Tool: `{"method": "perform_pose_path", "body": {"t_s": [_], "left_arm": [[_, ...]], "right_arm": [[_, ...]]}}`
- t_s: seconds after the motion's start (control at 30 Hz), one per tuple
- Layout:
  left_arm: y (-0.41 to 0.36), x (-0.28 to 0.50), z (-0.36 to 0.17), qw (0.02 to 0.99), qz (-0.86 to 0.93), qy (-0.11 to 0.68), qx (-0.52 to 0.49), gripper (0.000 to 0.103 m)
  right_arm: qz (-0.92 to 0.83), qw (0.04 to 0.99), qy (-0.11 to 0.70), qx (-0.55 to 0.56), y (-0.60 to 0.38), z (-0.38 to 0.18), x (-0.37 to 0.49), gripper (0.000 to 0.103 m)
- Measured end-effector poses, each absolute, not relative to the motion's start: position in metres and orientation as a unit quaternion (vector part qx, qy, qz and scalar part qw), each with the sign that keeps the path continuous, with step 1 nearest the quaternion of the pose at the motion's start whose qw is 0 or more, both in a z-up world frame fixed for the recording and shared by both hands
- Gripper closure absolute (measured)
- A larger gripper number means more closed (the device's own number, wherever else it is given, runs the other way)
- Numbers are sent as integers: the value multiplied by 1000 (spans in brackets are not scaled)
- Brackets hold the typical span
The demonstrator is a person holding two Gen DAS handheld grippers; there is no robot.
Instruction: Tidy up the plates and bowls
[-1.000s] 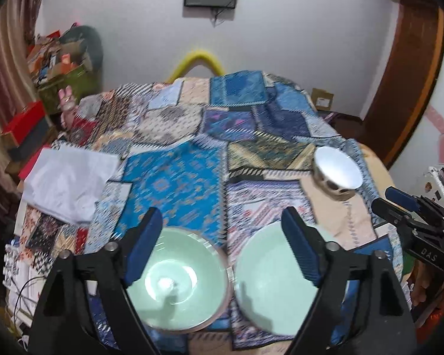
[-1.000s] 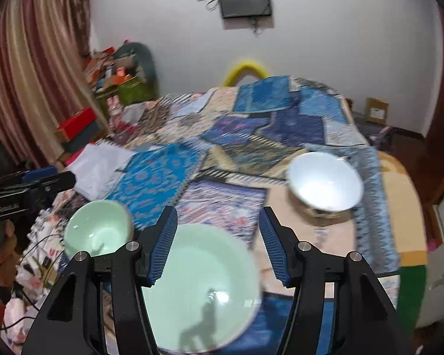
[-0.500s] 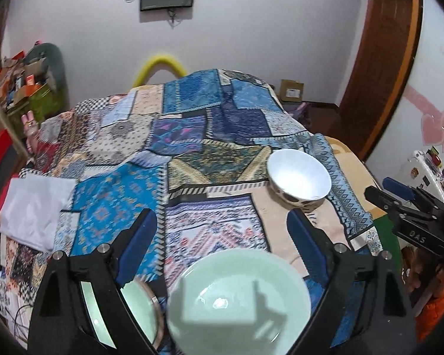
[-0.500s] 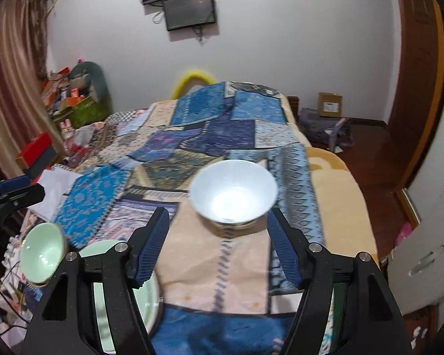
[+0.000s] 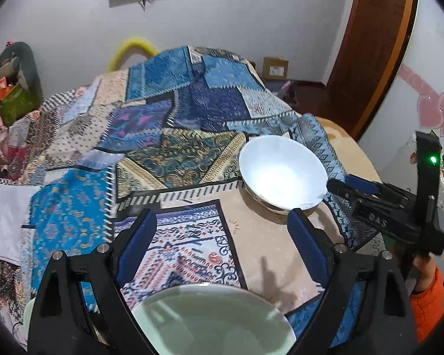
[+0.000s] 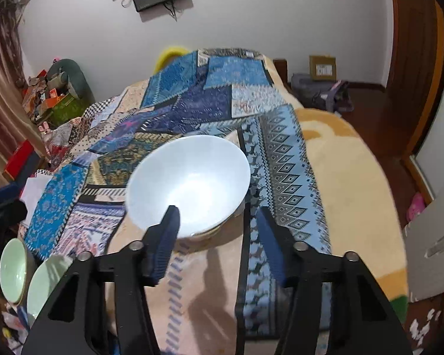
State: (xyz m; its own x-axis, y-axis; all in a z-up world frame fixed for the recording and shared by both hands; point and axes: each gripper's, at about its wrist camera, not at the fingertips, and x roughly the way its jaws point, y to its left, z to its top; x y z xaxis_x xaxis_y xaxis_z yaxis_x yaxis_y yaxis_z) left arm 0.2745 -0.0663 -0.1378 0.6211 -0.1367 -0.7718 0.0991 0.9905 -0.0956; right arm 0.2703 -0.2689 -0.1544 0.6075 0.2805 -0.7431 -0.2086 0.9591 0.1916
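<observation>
1. taking the white bowl (image 6: pixel 189 183) as the landmark: far to its left in the right wrist view sit two pale green dishes side by side on the patchwork quilt (image 6: pixel 192 103) of the bed, a small green bowl (image 6: pixel 11 269) outermost and a wider green plate (image 6: pixel 44 284) just inside it; grouped at the near edge, they look like the start of a sorted set
2. the left gripper (image 5: pixel 222 248) hangs above that green plate (image 5: pixel 213 319), well short of the white bowl and to its left; its jaws stand wide with nothing between them, likely waiting while the other side works
3. the white bowl (image 5: pixel 281 171) stands upright on the quilt, mouth facing up, tipped slightly on the soft cover; being round it has no long axis in plan, only its vertical one through the foot
4. the right gripper (image 6: pixel 219 236) is lined up on the near rim of the white bowl, jaws spread wide and empty; its left finger (image 6: pixel 162 245) overlaps the rim in view while the other sits off to the right, so i judge it is set to straddle and pinch the wall
5. right of the bowl the quilt gives way to a plain beige blanket (image 6: pixel 355 192), carrying nothing
</observation>
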Motion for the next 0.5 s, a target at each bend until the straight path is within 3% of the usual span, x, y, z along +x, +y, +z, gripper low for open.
{"method": "perform_pose_path", "body": {"t_s": [0.1, 0.5], "left_arm": [[-68, 286, -149, 896, -66, 439, -23, 13], [-73, 318, -183, 877, -71, 475, -26, 17]], "right_arm": [[138, 887, 437, 49, -272, -167, 289, 70], [158, 868, 468, 50, -266, -196, 327, 88]]}}
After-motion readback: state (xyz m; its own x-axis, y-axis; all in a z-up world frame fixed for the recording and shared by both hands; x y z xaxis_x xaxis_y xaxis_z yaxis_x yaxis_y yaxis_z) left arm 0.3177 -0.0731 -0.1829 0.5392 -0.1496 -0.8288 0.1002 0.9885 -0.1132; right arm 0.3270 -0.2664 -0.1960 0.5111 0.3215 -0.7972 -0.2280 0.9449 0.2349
